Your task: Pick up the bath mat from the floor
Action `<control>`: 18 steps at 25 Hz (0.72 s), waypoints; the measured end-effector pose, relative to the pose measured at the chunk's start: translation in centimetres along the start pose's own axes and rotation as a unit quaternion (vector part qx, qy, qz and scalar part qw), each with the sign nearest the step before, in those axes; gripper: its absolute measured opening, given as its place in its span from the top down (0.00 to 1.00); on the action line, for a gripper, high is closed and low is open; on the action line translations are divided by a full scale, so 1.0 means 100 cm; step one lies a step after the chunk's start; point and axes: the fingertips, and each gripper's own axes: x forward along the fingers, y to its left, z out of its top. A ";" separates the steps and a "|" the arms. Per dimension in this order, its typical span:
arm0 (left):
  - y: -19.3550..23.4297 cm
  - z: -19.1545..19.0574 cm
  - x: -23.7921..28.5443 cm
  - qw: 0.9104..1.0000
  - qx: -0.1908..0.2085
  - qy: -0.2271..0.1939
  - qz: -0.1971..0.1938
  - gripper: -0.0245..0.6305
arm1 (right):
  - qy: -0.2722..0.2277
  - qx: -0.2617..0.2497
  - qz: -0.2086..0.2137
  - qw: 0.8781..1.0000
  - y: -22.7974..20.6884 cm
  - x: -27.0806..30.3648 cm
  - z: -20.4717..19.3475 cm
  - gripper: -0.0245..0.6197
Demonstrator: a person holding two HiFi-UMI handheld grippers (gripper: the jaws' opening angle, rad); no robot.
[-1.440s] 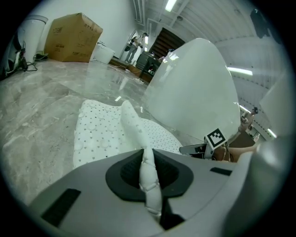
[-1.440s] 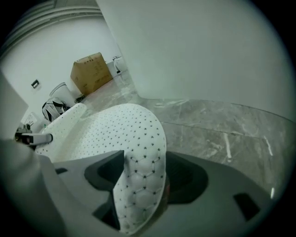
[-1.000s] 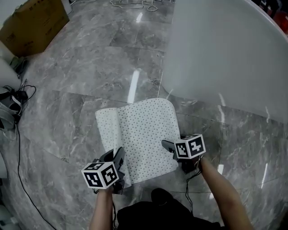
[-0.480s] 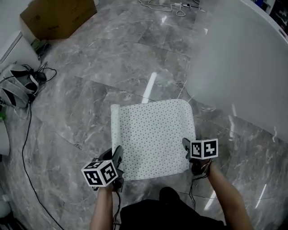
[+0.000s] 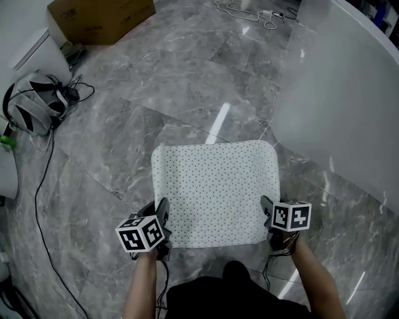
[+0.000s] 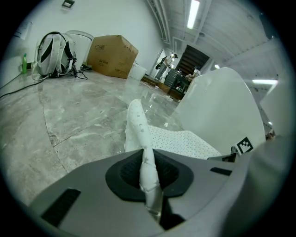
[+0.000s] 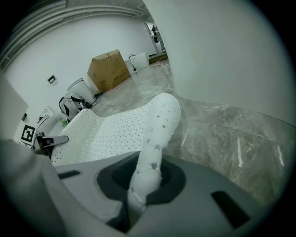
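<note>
The white perforated bath mat (image 5: 215, 193) is stretched out over the grey marble floor, its near edge lifted between the two grippers. My left gripper (image 5: 163, 217) is shut on the near left corner, and in the left gripper view the mat's edge (image 6: 138, 127) stands pinched in that gripper (image 6: 149, 187). My right gripper (image 5: 267, 210) holds the near right corner. Its jaws are closing, and the mat's edge (image 7: 159, 122) is squeezed between them in the right gripper (image 7: 142, 187) view.
A large white curved tub wall (image 5: 349, 93) rises at the right, close to the mat's far right corner. A cardboard box (image 5: 100, 19) sits at the back left, a backpack (image 5: 31, 109) and a black cable (image 5: 42, 187) lie at the left, and cords (image 5: 249, 9) at the top.
The mat, folded over on its left side before, now lies spread in one sheet. My right gripper has moved right to the near right corner and closed on it. The left grip stayed.
</note>
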 end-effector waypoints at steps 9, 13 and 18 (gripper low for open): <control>-0.015 0.028 -0.030 0.999 -0.022 -0.024 0.003 0.93 | 0.000 0.003 0.011 1.000 0.038 -0.033 0.027 0.92; -0.027 0.051 -0.058 0.999 -0.012 -0.013 0.028 0.93 | 0.012 0.029 0.007 0.999 0.054 -0.050 0.042 0.92; -0.055 0.075 -0.103 0.999 -0.025 0.008 0.029 0.93 | 0.050 0.018 0.004 0.999 0.089 -0.077 0.059 0.92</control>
